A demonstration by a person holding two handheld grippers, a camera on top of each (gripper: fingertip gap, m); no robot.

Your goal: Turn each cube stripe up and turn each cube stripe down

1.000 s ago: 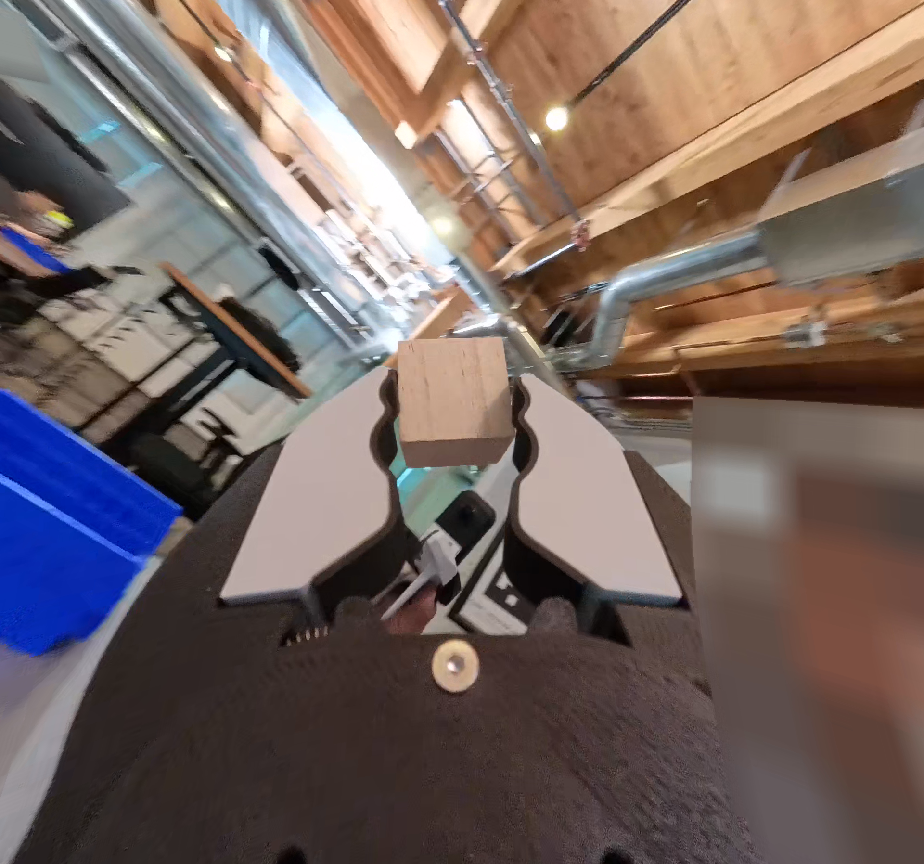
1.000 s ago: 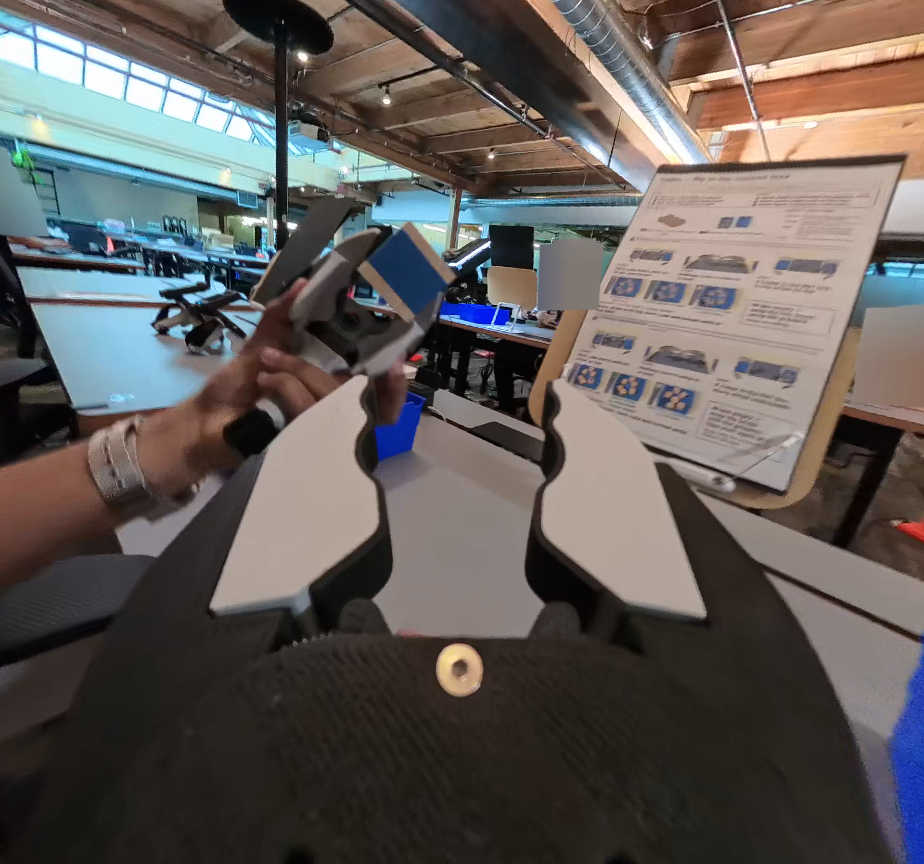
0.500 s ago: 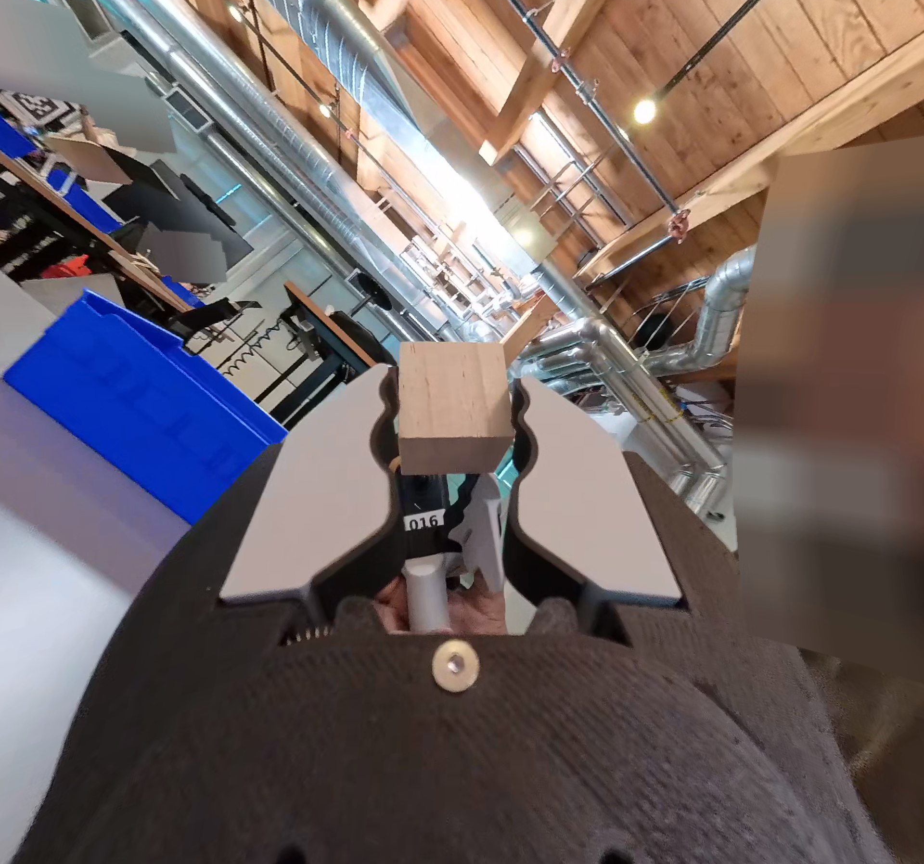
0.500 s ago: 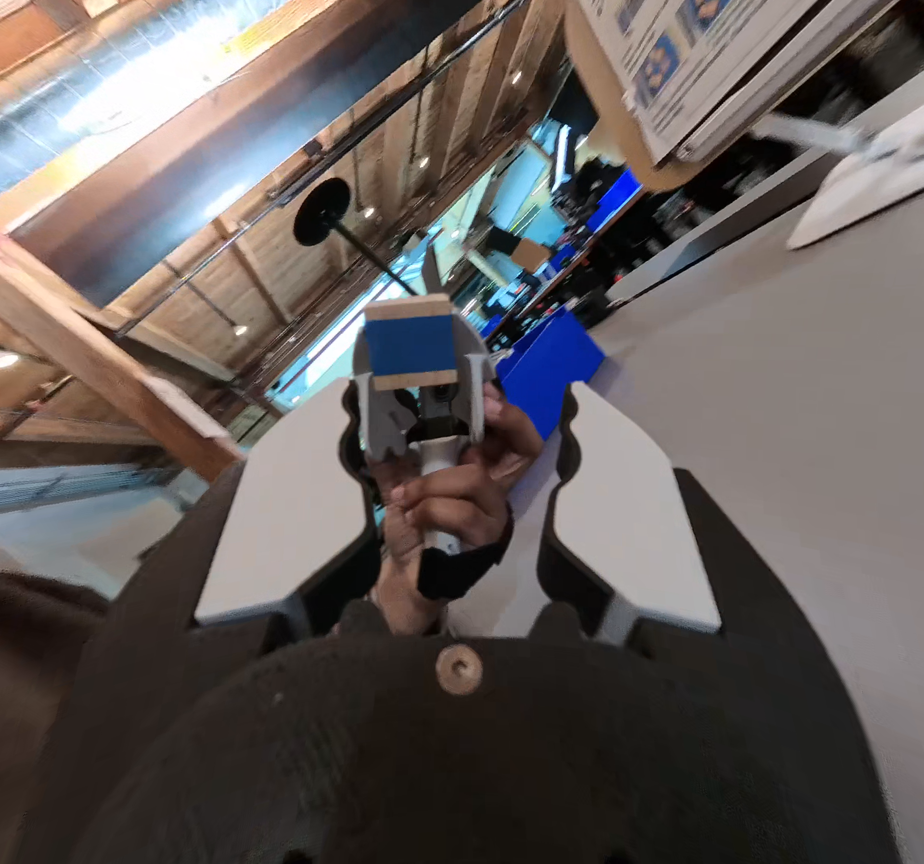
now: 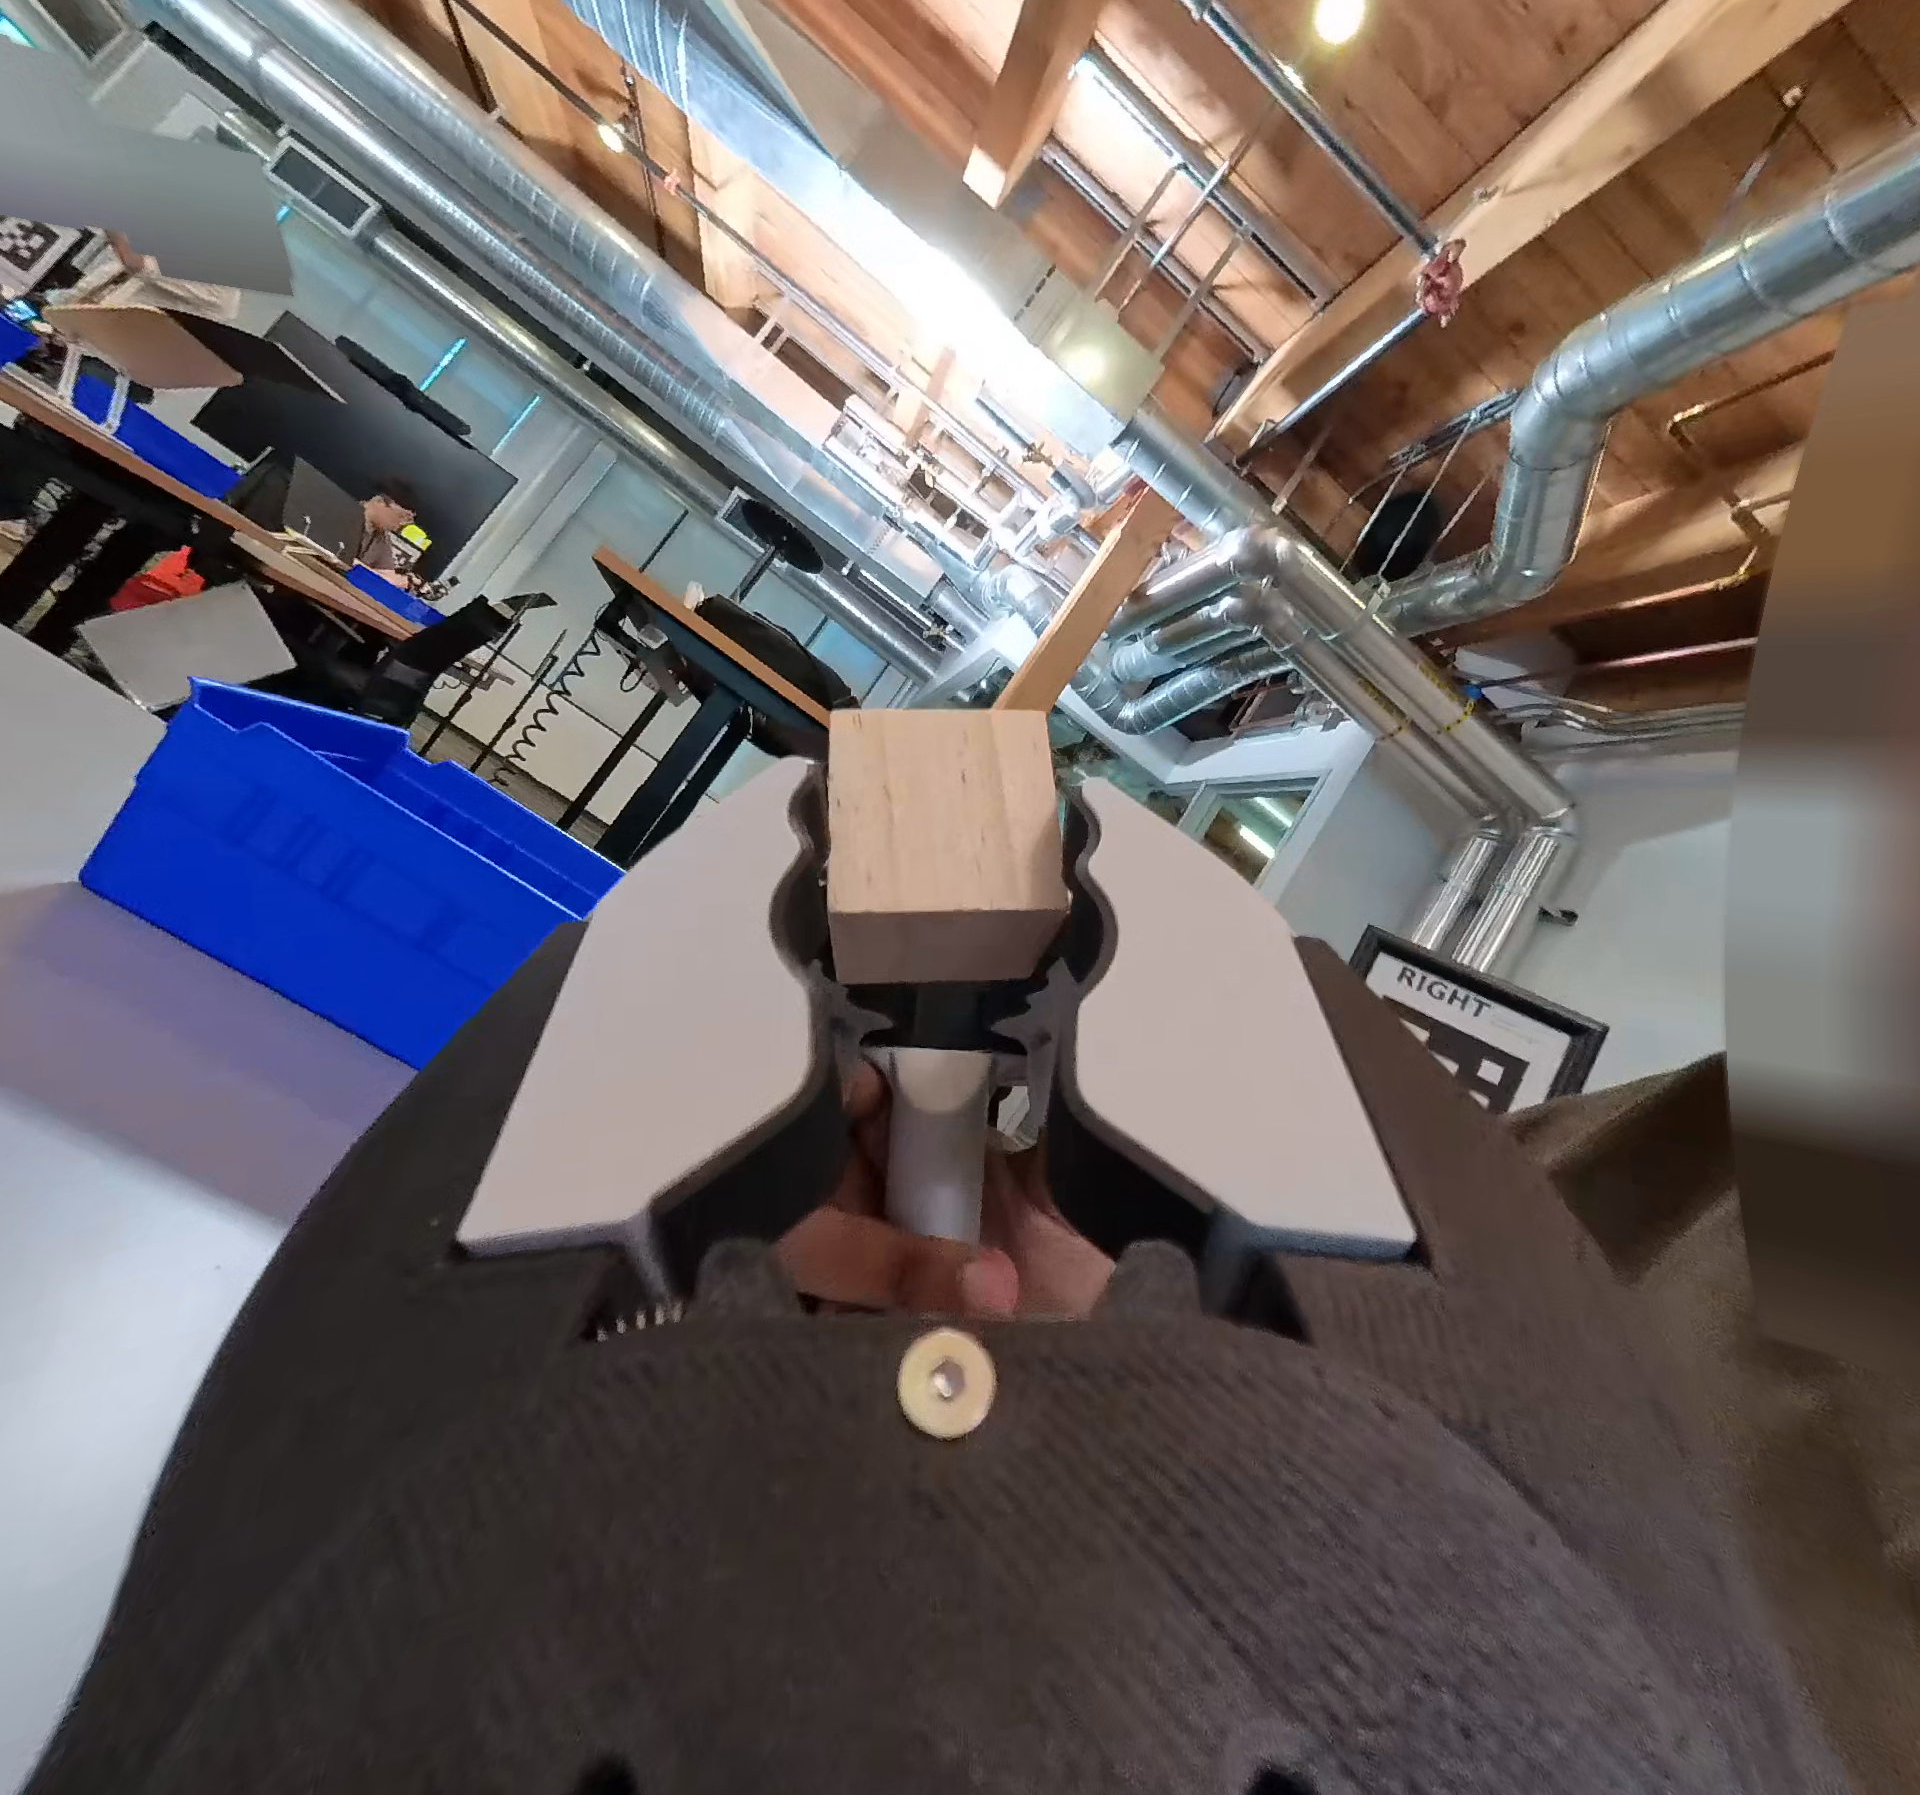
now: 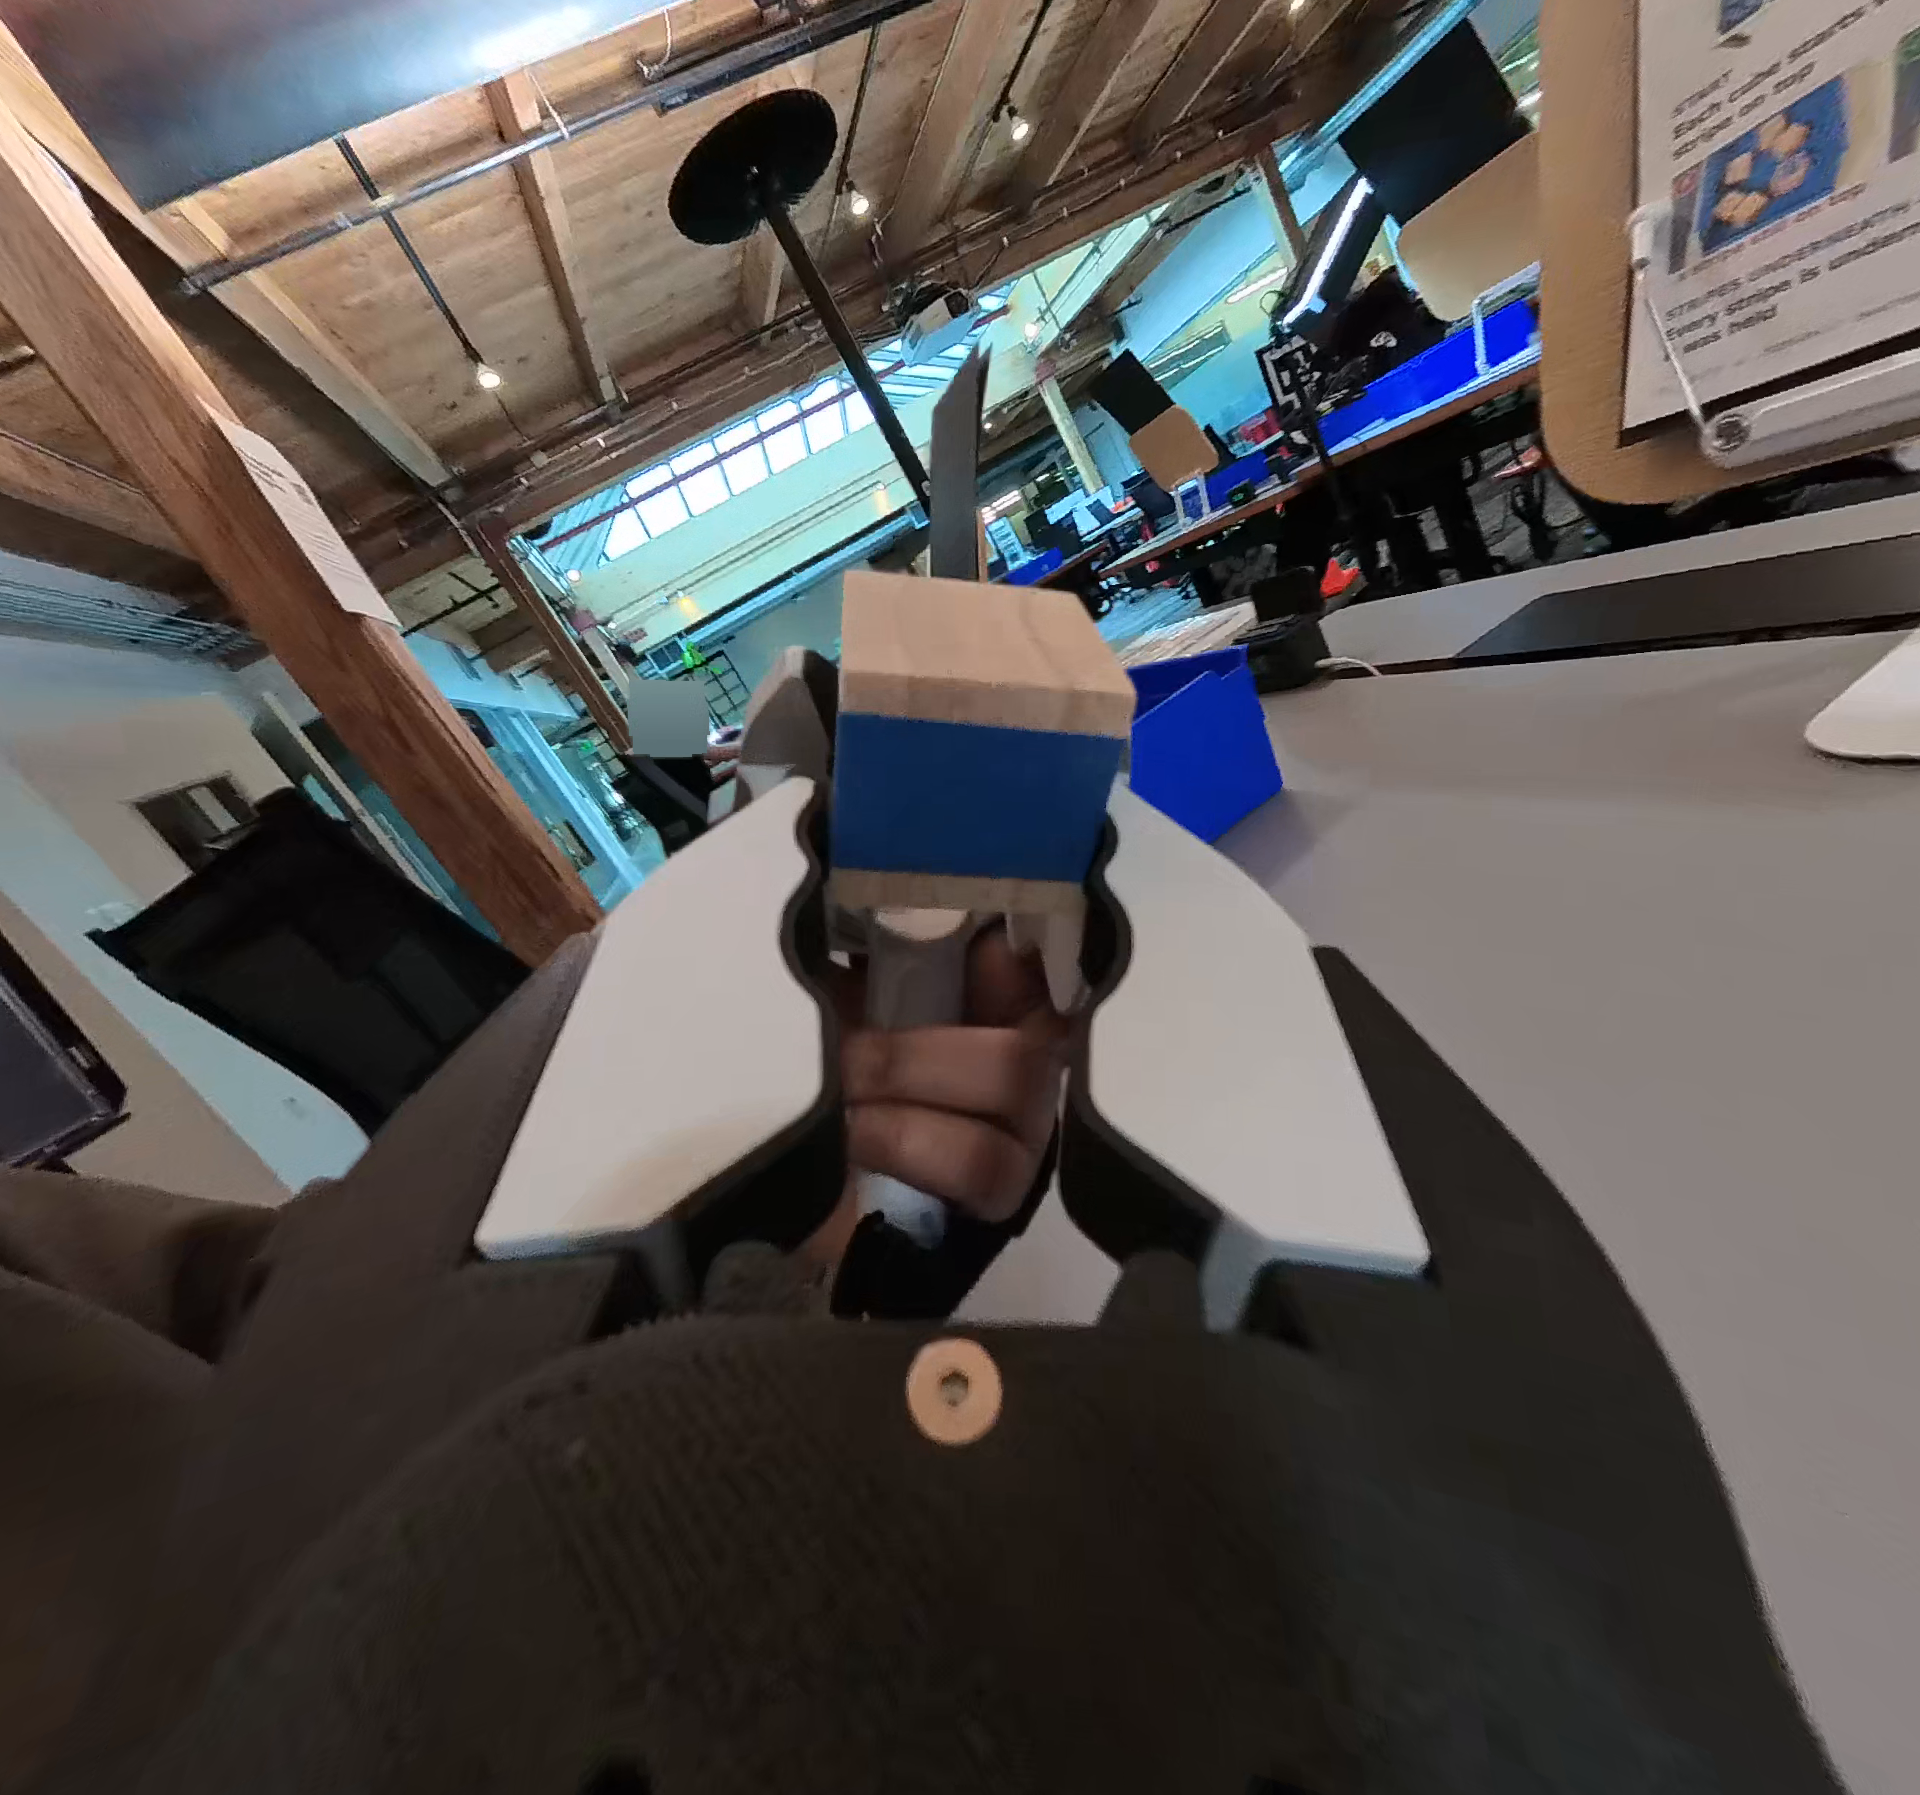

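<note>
— Cube (image 5: 945, 841) first: where does the left wrist view put it?
— Up in the air, clamped between the tips of the left tongs (image 5: 943, 872), which are closed in to its width. Only bare wood faces show from this side. Beyond it is a person's hand (image 5: 904, 1262) around a grey handle (image 5: 930, 1163).
— And lower down?
— A blue bin (image 5: 343, 852) stands on the grey desk (image 5: 104, 1226), off to the left.
— Now the right wrist view.
— The same cube (image 6: 966, 789) shows a face with a broad blue stripe across it, turned toward the camera. The right tongs (image 6: 961, 841) are partly closed, their tips just beside the cube on either side; I cannot tell whether they press on it.
— Anything else touching it?
— One grey finger (image 6: 777, 737) of the left tongs lies against its left side, with the holding hand (image 6: 945, 1101) below. The bin (image 6: 1195, 758) sits on the desk (image 6: 1558, 966) behind.
</note>
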